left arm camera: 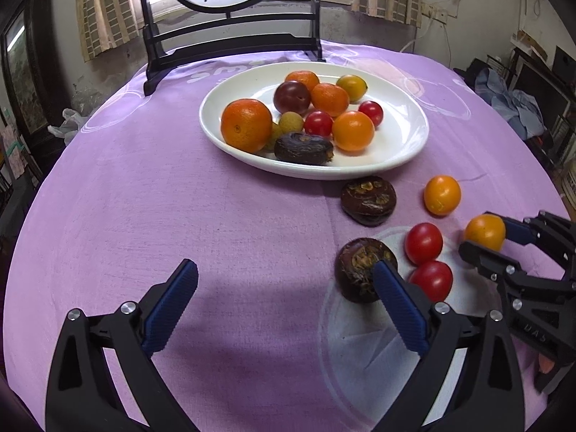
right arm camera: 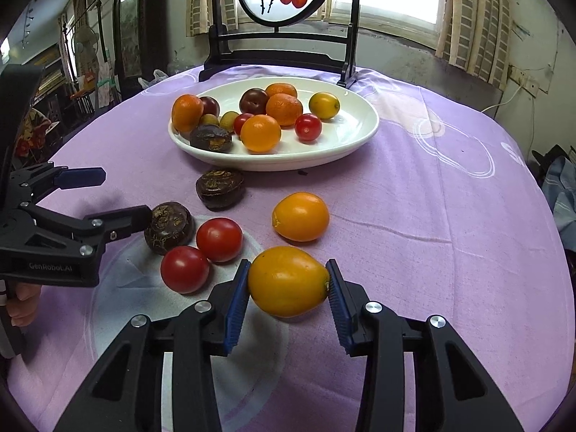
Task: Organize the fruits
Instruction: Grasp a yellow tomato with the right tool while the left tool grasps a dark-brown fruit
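A white plate (left arm camera: 403, 144) (right arm camera: 345, 144) holds several fruits: oranges, red tomatoes, plums, a dark water chestnut. On the purple cloth lie two dark water chestnuts (left arm camera: 368, 199) (left arm camera: 356, 270), two red tomatoes (left arm camera: 423, 243) (left arm camera: 433, 279) and a yellow-orange tomato (left arm camera: 442, 194) (right arm camera: 300, 216). My right gripper (right arm camera: 288, 284) (left arm camera: 484, 239) is shut on another yellow-orange tomato (right arm camera: 288, 280) (left arm camera: 484, 232). My left gripper (left arm camera: 284, 288) (right arm camera: 118, 194) is open and empty, its right finger beside the near water chestnut (right arm camera: 168, 226).
A black wooden screen stand (left arm camera: 230, 39) (right arm camera: 280, 46) with a round painted panel stands behind the plate. A white round print (left arm camera: 360, 345) marks the cloth under the loose fruits. The table edge curves away left and right, with room clutter beyond.
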Tool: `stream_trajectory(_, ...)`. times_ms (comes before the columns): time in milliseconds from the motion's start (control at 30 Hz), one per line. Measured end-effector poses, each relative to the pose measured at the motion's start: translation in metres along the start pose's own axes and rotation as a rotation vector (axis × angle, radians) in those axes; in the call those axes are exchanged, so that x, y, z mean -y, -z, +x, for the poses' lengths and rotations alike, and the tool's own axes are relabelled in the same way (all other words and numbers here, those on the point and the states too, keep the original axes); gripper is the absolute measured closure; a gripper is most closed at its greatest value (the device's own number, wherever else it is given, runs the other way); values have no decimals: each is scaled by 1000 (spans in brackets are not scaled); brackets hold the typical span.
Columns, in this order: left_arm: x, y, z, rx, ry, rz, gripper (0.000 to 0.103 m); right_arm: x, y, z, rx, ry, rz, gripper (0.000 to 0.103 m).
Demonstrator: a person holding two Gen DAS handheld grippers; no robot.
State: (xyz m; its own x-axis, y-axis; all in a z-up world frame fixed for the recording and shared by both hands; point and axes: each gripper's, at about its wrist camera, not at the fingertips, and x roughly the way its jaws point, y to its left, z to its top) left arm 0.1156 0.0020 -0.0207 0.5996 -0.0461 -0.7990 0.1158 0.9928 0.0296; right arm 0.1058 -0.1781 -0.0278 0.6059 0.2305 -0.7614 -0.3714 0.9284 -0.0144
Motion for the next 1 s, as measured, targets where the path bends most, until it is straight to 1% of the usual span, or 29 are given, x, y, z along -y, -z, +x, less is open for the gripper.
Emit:
stream_trajectory(100,4,2,2,-4,-7,27,7,0,1,1,-6,1,-3,61)
stream_trajectory(200,7,3,2,-7,8,45,7,-1,2,1,-10,-1,-7,61)
stream_trajectory(467,23,8,7,0,15,109,8,-1,2,0,-14,-6,-5,61)
stream_trajectory(533,30,10,12,-4,10,135,14,-1,2,0,-17,-11,-4,60)
stream_trajectory(567,33,10,15,-8,13,150,18,-1,1,1,-18,-13,-5,60)
stream_trajectory(633,36,9,16,9,11,157,21,-1,2,1,-17,-14,-3,60)
stream_trajectory(700,38,7,17,19,26,159,31,-1,1,1,-19,-18,-2,60)
stream_trajectory(733,38,6,18,17,45,152,35,-1,1,2,-19,-18,0,60)
stream_trajectory(800,39,6,17,10,112,152,60,-1,1,2,-20,-19,1,60)
stream_trajectory(833,42,6,16,8,111,161,60,-1,1,2,-20,-18,1,60)
stream_trajectory(867,44,7,14,12,86,174,61,-1,1,2,-19,-18,1,60)
stream_trajectory(933,45,8,11,16,60,181,61,0,1,1,-15,-17,2,60)
stream_trajectory(1000,39,7,8,18,69,150,61,0,1,-1,-7,-17,5,60)
